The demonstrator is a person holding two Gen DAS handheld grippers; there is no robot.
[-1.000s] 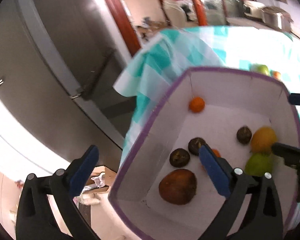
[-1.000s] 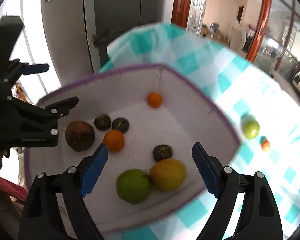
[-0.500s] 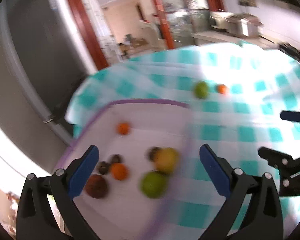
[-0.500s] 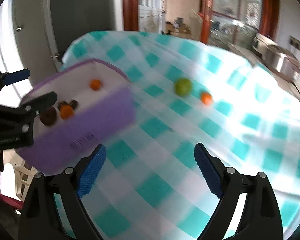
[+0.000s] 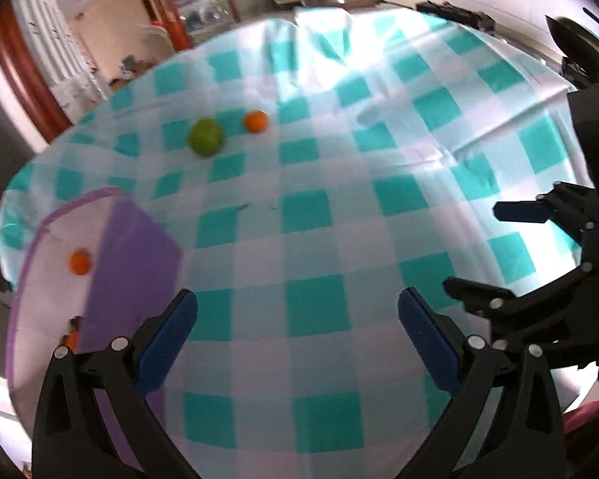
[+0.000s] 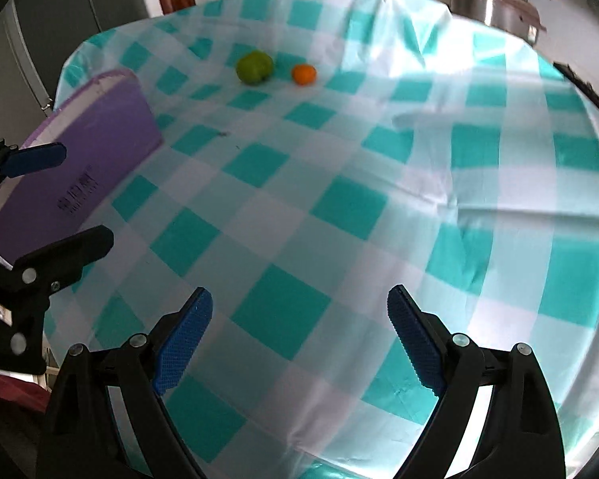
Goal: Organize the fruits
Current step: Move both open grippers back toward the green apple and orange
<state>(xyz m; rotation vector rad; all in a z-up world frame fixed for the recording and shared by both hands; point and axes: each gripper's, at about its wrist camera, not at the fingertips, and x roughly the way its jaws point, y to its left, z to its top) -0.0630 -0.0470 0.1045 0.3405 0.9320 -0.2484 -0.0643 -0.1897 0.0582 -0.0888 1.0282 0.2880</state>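
A green fruit (image 5: 205, 136) and a small orange fruit (image 5: 256, 121) lie side by side far out on the teal-checked tablecloth; both also show in the right wrist view, green fruit (image 6: 254, 67), orange fruit (image 6: 304, 74). A purple box (image 5: 129, 263) stands at the table's left edge, with an orange fruit (image 5: 79, 262) inside; most of its contents are hidden. The box also shows in the right wrist view (image 6: 96, 151). My left gripper (image 5: 297, 339) is open and empty above the cloth near the box. My right gripper (image 6: 299, 333) is open and empty above the cloth.
The tablecloth (image 6: 339, 199) has folds and wrinkles toward the right. A metal pot (image 6: 487, 4) stands beyond the table's far edge. The right gripper shows at the right of the left wrist view (image 5: 539, 259). A grey cabinet (image 6: 40, 20) stands left of the table.
Both grippers have swung away from the box's inside and out over the tablecloth. The box now sits at the left of both views, and the two loose fruits are nearer.
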